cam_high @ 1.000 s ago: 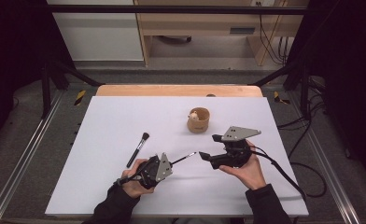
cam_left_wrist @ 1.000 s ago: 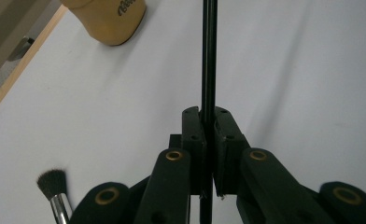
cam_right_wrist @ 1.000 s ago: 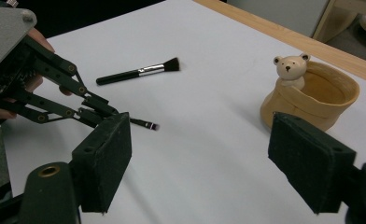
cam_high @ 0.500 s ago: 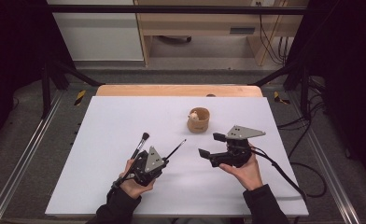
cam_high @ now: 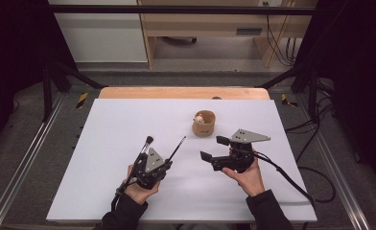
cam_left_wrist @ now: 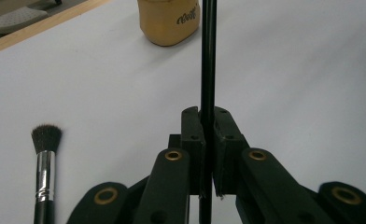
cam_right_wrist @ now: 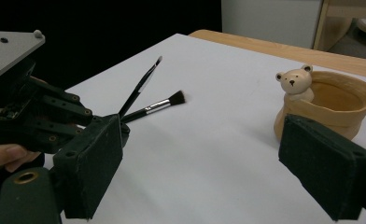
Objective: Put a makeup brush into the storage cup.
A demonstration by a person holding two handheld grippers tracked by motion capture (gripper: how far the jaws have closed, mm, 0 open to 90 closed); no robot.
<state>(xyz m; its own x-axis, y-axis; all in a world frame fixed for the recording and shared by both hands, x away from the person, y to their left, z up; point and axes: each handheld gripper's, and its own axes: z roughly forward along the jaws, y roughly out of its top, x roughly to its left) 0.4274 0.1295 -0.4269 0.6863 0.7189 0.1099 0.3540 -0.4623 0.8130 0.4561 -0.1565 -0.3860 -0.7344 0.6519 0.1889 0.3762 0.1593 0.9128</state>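
At 7 o'clock from bear cup (cam_high: 204, 123): left hand-held gripper (cam_high: 164, 165) pinching thin brush (cam_high: 176, 148); right hand-held gripper (cam_high: 214, 148) spread, just widened, empty. Risk: long tip missing cup rim, tipping cup.

Both grippers black w/ linked arms. Left gripper (cam_high: 175, 152), lower left of high view: grey three-cornered plate on top, brass-coloured pivot pins by the jaws. Right gripper (cam_high: 214, 149), lower right: same grey plate w/ small screws, square black pads (cam_right_wrist: 329, 171), black cable trailing. Person wears dark sleeves.
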